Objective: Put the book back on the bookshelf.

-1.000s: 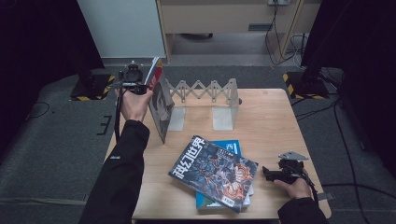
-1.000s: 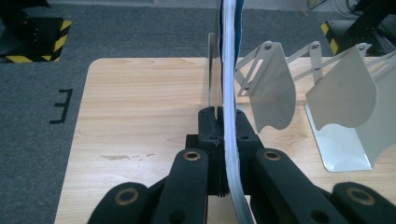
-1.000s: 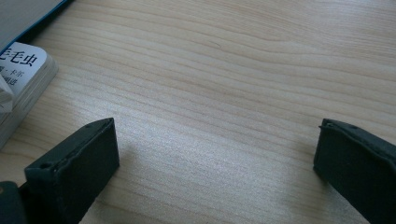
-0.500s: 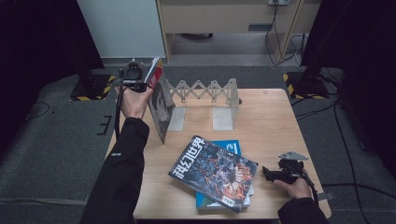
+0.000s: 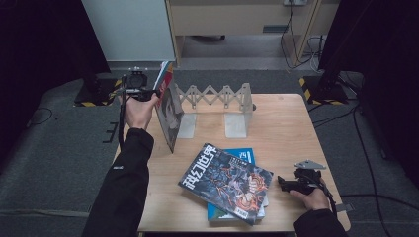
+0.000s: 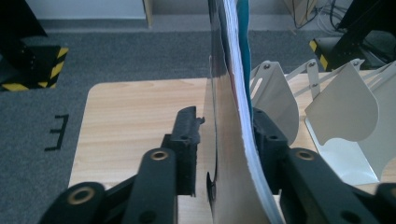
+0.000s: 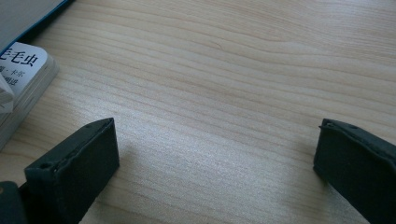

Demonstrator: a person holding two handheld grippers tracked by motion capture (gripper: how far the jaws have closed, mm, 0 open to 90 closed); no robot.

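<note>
A magazine (image 5: 169,112) stands upright on its edge at the left end of the wooden table (image 5: 289,126), against the white folding book rack (image 5: 217,95). My left gripper (image 5: 149,93) is at its top edge. In the left gripper view the magazine (image 6: 229,140) rises between my left gripper's (image 6: 224,122) jaws, which have just been opening. A gap shows between one pad and the cover, so the gripper is open. My right gripper (image 5: 282,181) rests low at the table's near right and is open over bare wood (image 7: 215,154).
A dark-covered magazine (image 5: 225,178) lies flat on a blue book (image 5: 245,155) at the table's near middle, and its corner (image 7: 21,70) lies just beside my right gripper. Two white bookend plates (image 5: 236,123) stand behind. Dark floor surrounds the table.
</note>
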